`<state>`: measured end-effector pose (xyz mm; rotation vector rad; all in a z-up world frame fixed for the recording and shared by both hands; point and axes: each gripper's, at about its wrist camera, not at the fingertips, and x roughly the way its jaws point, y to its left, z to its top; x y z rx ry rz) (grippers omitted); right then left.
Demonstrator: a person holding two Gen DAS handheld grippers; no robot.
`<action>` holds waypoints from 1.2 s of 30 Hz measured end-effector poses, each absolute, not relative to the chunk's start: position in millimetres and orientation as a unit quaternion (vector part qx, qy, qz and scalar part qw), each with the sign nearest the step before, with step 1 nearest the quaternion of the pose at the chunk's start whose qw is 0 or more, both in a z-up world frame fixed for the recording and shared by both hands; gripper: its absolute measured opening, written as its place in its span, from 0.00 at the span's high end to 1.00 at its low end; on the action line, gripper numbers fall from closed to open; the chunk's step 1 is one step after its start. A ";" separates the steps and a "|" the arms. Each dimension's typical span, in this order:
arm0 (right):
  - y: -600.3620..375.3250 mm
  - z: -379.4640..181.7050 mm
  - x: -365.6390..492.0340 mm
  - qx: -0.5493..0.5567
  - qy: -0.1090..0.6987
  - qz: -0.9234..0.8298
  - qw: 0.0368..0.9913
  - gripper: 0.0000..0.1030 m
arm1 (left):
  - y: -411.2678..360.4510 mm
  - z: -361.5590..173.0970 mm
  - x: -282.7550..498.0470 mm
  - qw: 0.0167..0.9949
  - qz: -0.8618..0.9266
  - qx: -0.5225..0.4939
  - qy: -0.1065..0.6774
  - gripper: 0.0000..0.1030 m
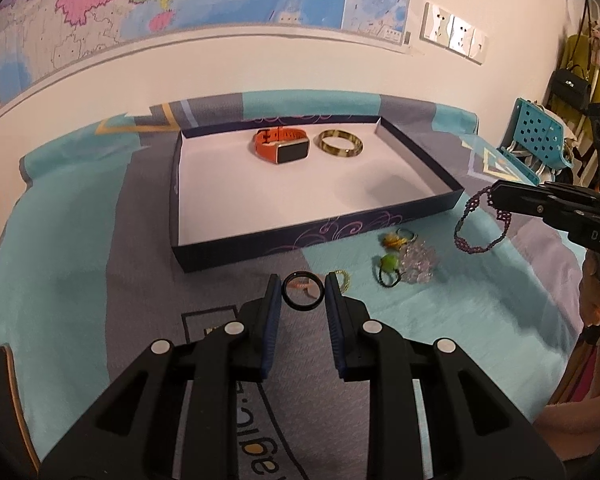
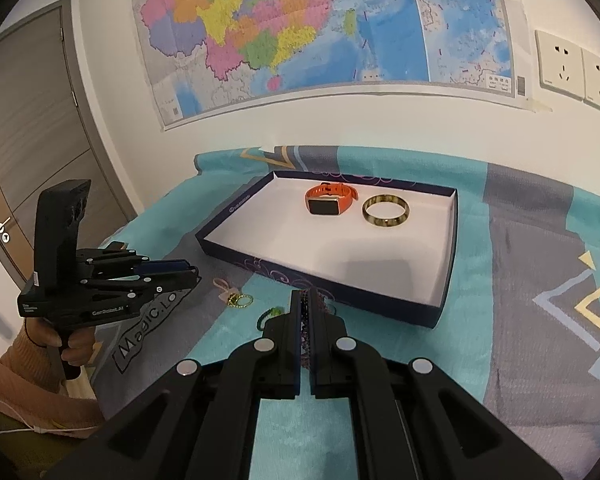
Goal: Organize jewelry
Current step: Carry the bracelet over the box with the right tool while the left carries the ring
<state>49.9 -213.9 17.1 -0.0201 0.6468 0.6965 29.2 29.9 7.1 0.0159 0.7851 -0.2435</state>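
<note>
The left gripper (image 1: 303, 292) points level toward the box, its jaws clamped on one black ring (image 1: 303, 291) held upright above the cloth (image 1: 80, 240). The right gripper (image 2: 309, 320) has its jaws pressed together on one purple beaded bracelet (image 1: 480, 220), which dangles in a loop from the tips just right of the box's near corner. The shallow dark box (image 1: 260, 250) holds two pieces side by side at its far end: one orange watch (image 1: 281, 146) and one gold bangle (image 1: 339, 143). On the cloth before the box lie two hair ties, one yellow (image 1: 394, 239) and one green (image 1: 388, 266), beside one clear beaded piece (image 1: 418, 260).
</note>
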 end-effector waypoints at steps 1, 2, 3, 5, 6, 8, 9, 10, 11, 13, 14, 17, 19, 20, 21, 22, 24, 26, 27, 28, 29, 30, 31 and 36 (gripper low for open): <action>-213.6 17.9 50.4 -0.010 0.311 0.335 0.889 0.99 | 29.5 8.3 29.4 0.917 -0.119 0.008 0.380 0.78; -213.4 18.8 51.2 -0.010 0.310 0.336 0.889 0.99 | 29.2 9.5 29.9 0.918 -0.120 0.007 0.379 0.78; -212.9 19.7 51.9 -0.010 0.309 0.336 0.890 0.99 | 28.5 11.0 30.1 0.918 -0.120 0.006 0.377 0.78; -212.1 21.6 53.4 -0.012 0.308 0.336 0.890 0.99 | 27.8 12.8 30.8 0.919 -0.122 0.005 0.375 0.78; -211.8 22.5 54.3 -0.013 0.307 0.335 0.891 0.99 | 27.8 13.9 31.5 0.920 -0.123 0.004 0.373 0.78; -211.5 24.3 56.4 -0.013 0.305 0.335 0.891 0.99 | 27.3 15.2 32.5 0.920 -0.124 0.004 0.372 0.78; -211.3 24.9 57.8 -0.012 0.305 0.334 0.892 0.99 | 27.1 15.8 33.3 0.920 -0.123 0.003 0.371 0.78; -211.5 25.0 58.5 -0.011 0.305 0.333 0.892 0.99 | 26.9 16.1 34.5 0.921 -0.123 0.003 0.371 0.78; -211.4 25.3 60.2 -0.009 0.306 0.333 0.892 0.99 | 26.6 16.6 35.5 0.921 -0.124 0.001 0.371 0.78; -211.3 26.2 63.0 -0.008 0.306 0.332 0.892 0.99 | 26.2 18.3 37.6 0.921 -0.124 -0.002 0.369 0.78; -210.9 27.1 64.4 -0.007 0.305 0.332 0.893 0.99 | 25.7 19.2 38.4 0.922 -0.125 -0.001 0.367 0.78; -210.1 29.9 67.8 -0.008 0.302 0.333 0.893 0.99 | 24.9 21.7 41.4 0.923 -0.126 0.000 0.363 0.78; -209.0 32.1 69.3 -0.010 0.299 0.334 0.894 0.99 | 24.5 22.9 43.2 0.924 -0.126 0.000 0.362 0.78; -208.6 32.9 70.4 -0.010 0.298 0.334 0.894 0.99 | 24.4 23.4 44.8 0.924 -0.128 -0.001 0.361 0.78; -208.2 33.8 71.4 -0.010 0.297 0.335 0.894 0.99 | 24.2 24.0 46.2 0.924 -0.128 -0.002 0.361 0.78; -208.3 34.5 72.0 -0.010 0.296 0.335 0.895 0.99 | 24.1 24.3 47.7 0.924 -0.129 -0.002 0.361 0.78; -207.4 36.5 75.1 -0.010 0.295 0.336 0.894 0.99 | 23.4 25.1 51.3 0.923 -0.130 -0.004 0.361 0.78; -206.8 37.8 78.0 -0.009 0.294 0.337 0.894 0.99 | 22.8 25.3 53.5 0.923 -0.131 -0.005 0.361 0.78; -206.0 38.3 79.4 -0.009 0.294 0.337 0.894 0.99 | 22.4 25.6 55.0 0.923 -0.132 -0.006 0.361 0.78; -205.2 38.8 80.8 -0.009 0.293 0.337 0.895 0.99 | 21.9 25.7 56.2 0.923 -0.132 -0.007 0.361 0.78; -204.4 39.3 82.6 -0.009 0.293 0.338 0.894 0.99 | 21.8 25.8 58.1 0.923 -0.134 -0.009 0.362 0.78; -203.1 39.9 84.5 -0.010 0.293 0.338 0.894 0.99 | 21.5 26.1 59.5 0.922 -0.134 -0.010 0.362 0.78; -202.3 40.5 85.8 -0.011 0.292 0.337 0.895 0.99 | 20.9 26.1 61.0 0.923 -0.134 -0.010 0.361 0.78; -198.8 43.5 95.3 -0.009 0.292 0.338 0.894 0.99 | 18.1 26.7 66.4 0.923 -0.134 -0.009 0.360 0.78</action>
